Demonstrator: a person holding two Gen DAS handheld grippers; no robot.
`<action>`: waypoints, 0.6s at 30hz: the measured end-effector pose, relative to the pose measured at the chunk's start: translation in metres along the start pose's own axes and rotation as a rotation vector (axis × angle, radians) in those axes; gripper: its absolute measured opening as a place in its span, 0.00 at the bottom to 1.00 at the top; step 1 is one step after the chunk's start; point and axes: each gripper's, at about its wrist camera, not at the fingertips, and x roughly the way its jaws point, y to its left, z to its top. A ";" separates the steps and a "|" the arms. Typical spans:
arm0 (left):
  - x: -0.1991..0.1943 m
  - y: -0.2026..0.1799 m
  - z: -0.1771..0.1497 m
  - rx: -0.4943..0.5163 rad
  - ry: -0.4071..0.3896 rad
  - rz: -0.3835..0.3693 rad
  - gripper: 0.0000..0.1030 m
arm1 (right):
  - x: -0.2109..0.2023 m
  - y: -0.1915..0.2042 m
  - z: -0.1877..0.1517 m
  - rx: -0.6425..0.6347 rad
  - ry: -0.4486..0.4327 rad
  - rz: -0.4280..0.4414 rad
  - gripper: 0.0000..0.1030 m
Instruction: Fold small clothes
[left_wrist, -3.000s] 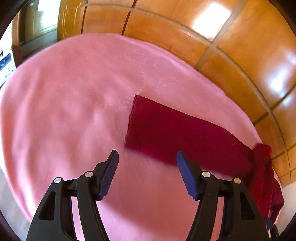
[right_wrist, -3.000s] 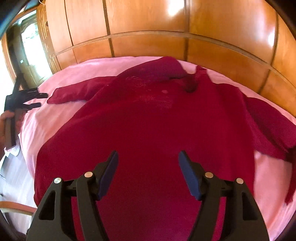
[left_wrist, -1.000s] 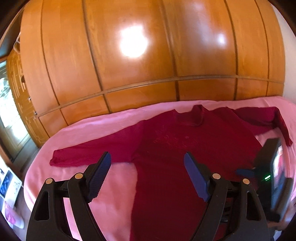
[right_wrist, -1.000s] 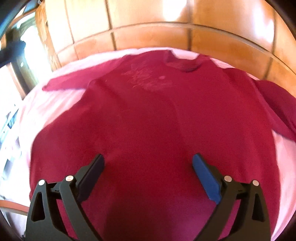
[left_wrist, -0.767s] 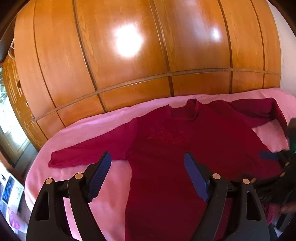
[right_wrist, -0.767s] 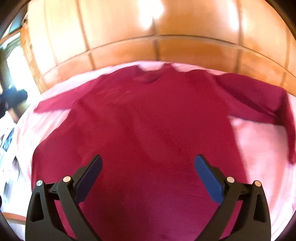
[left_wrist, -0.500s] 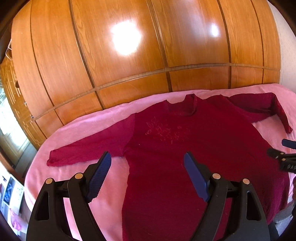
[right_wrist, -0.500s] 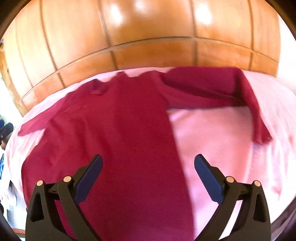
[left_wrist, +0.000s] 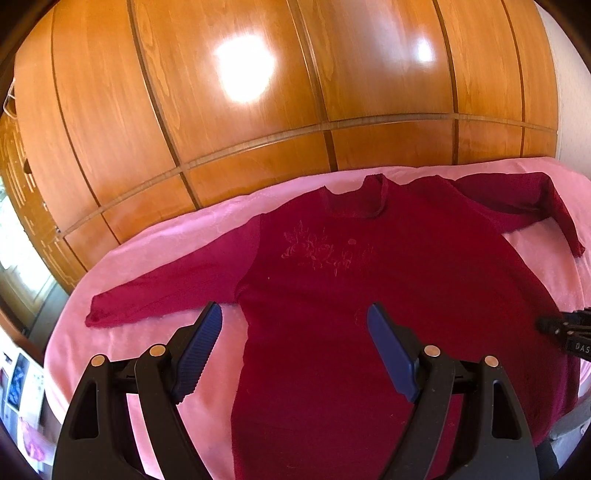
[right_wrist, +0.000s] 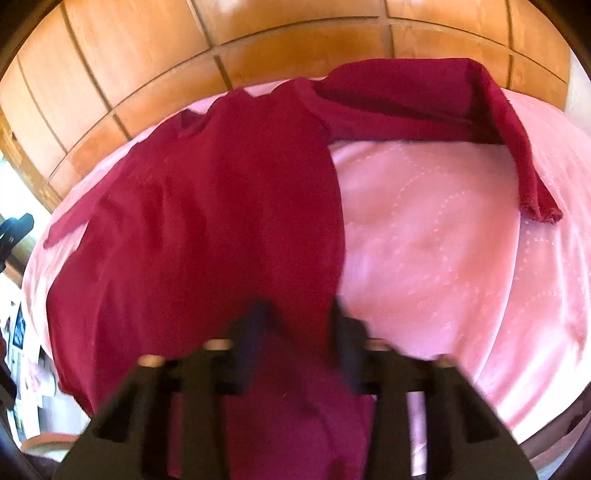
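Black arms and blue pads fill the near edge of the left wrist view: the left gripper (left_wrist: 295, 325) hangs above the bed with jaws spread wide, straddling the sweater's side seam. Over in the right wrist view, the right gripper (right_wrist: 299, 325) is badly smeared; its jaws look narrowed around the lower side edge of the dark red sweater (left_wrist: 369, 280), though a firm pinch can't be confirmed. That sweater lies flat, front up, on the pink blanket (right_wrist: 443, 258), sleeves out, collar toward the wooden wardrobe (left_wrist: 258, 110) behind.
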 end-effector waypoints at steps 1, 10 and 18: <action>0.001 0.001 -0.001 -0.002 0.003 0.002 0.78 | -0.003 0.000 0.002 -0.011 -0.008 -0.001 0.11; 0.040 -0.005 -0.034 -0.036 0.112 -0.053 0.82 | -0.007 -0.026 -0.008 0.029 0.017 -0.018 0.21; 0.074 -0.009 -0.068 -0.057 0.220 -0.063 0.82 | -0.045 -0.112 0.025 0.214 -0.180 -0.257 0.53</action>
